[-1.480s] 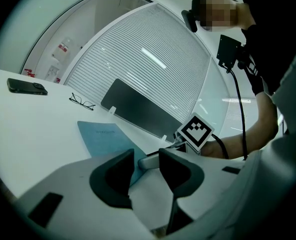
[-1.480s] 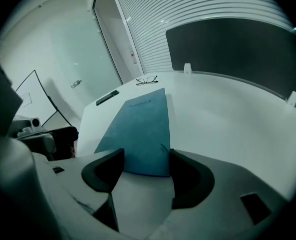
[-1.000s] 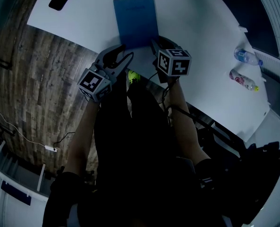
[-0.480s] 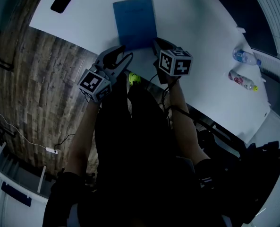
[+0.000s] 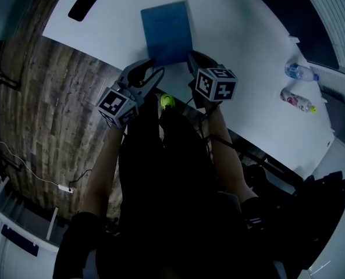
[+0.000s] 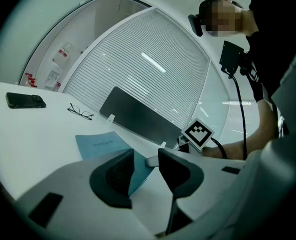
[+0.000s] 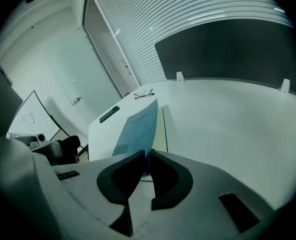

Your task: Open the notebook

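Blue notebook [image 5: 167, 31], one, cover just clamped by right hand-held gripper [image 7: 148, 156]; left hand-held gripper [image 6: 146, 155] seemingly open

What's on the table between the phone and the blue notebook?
Nothing: in the head view the white table between the phone and the notebook is bare.

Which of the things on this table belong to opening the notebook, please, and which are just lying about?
Part of the job:
- notebook, cover lifted
- right tool, jaws just closing, pinching the cover
- left tool, open

Just lying about:
- phone
- glasses
- clear bottle
- pink bottle
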### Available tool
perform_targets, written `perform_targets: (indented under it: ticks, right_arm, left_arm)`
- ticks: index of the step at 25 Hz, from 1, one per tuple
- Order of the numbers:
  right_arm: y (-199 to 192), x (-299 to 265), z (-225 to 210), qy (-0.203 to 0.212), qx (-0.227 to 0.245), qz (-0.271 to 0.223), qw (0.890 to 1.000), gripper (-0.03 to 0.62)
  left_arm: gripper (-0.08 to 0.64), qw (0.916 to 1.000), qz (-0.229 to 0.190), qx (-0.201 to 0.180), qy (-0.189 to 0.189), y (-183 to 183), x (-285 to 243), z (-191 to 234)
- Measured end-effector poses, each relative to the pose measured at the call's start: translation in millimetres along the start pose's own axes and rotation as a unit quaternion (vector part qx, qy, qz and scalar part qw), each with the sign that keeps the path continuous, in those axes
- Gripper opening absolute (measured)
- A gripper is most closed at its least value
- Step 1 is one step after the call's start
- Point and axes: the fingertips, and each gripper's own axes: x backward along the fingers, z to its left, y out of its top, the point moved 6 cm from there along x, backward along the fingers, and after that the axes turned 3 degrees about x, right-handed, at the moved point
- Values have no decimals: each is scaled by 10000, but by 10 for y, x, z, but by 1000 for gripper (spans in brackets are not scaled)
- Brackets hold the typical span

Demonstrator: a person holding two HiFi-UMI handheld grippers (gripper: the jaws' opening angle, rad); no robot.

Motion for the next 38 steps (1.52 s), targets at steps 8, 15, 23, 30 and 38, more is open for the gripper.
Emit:
perform_targets:
  ticks: [8,15,23,30,38]
  right_arm:
    - [110,128,168,113,204,-226,9995,31]
    - [195,203,330,361,277,-357,9983,29]
    - [272,260,540,638,464,-421,9960,28]
    - [299,269,655,816,588,-407,9941,28]
    - [332,253,770,1037,751,-318,9913,28]
  left_arm:
    - [143,9999,-73,-89,26,119,57,-45]
    - [144,9998,-136,-139,52,176,106,-86]
    - [143,9995,-224,-185,118,236,177,-95]
    - [143,9991,-324,-210,173,279,212,-106]
    - [143,9986,-411,-179,281,306,263,-91]
